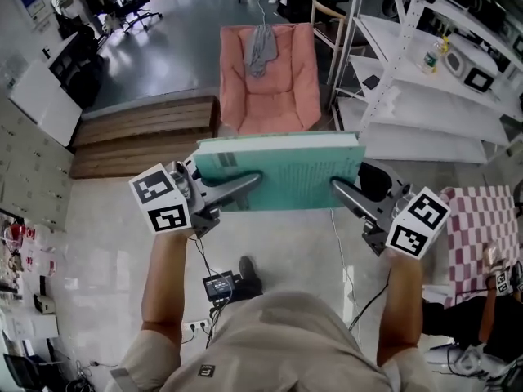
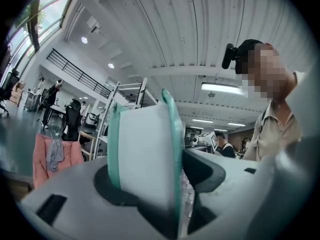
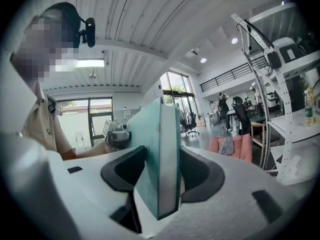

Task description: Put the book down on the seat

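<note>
A thick teal-covered book (image 1: 282, 170) lies flat in the air between both grippers, in front of the person's body. My left gripper (image 1: 245, 182) is shut on its left end, where white page edges (image 2: 145, 159) fill the space between the jaws. My right gripper (image 1: 343, 189) is shut on the right end, its pads pressed to both teal covers (image 3: 159, 159). The seat, a pink padded chair (image 1: 268, 80) with a grey cloth (image 1: 261, 49) draped over its back, stands on the floor beyond the book. It also shows small in the gripper views (image 2: 52, 156) (image 3: 232, 146).
A low wooden platform (image 1: 143, 133) lies left of the chair. White metal shelving (image 1: 433, 80) stands at the right, with a checked cloth (image 1: 482, 227) near it. Cables and a small black device (image 1: 221, 284) lie by the person's feet. Office chairs (image 1: 135, 6) stand far back.
</note>
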`<state>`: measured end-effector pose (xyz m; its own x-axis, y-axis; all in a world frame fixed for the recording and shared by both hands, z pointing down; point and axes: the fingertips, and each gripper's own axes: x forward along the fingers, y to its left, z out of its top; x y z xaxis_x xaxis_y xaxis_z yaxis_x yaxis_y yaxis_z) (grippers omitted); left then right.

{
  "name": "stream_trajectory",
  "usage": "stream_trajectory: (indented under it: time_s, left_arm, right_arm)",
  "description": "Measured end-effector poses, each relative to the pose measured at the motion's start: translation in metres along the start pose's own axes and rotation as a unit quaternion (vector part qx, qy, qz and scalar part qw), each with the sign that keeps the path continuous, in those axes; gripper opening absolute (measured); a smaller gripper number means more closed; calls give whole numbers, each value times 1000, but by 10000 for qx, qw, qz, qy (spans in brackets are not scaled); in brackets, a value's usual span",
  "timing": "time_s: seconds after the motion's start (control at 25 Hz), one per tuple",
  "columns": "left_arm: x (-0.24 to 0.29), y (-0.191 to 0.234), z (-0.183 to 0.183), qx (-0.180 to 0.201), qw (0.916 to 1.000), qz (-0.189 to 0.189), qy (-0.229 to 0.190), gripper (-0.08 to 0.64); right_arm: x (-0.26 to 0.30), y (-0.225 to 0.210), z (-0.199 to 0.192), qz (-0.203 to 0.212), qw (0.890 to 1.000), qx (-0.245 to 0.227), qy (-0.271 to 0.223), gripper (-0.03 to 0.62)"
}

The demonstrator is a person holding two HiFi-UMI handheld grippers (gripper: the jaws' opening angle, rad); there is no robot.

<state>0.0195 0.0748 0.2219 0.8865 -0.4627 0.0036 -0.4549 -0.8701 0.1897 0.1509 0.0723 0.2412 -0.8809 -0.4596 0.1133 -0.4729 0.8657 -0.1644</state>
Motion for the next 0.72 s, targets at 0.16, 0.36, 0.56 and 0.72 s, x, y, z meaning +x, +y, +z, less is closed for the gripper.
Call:
stream_trajectory:
  time_s: [0.16, 0.36, 0.56, 0.72]
  left_arm:
    - [-12, 47, 11, -29, 9998, -215, 37, 259]
    - [-22, 91, 23, -36, 9992, -404, 51, 261]
    - [-35, 134, 34, -74, 9985, -532, 97, 261]
    - [-37, 145, 30, -68, 9985, -529, 104, 261]
  right_arm:
    - [43, -11, 10, -223, 9997, 32, -12, 202]
    - [83, -22, 20, -419, 9991, 56, -30, 202]
    - [124, -32, 29, -550, 9984, 113, -16, 202]
    - [135, -38, 25, -550, 9984, 122, -14, 202]
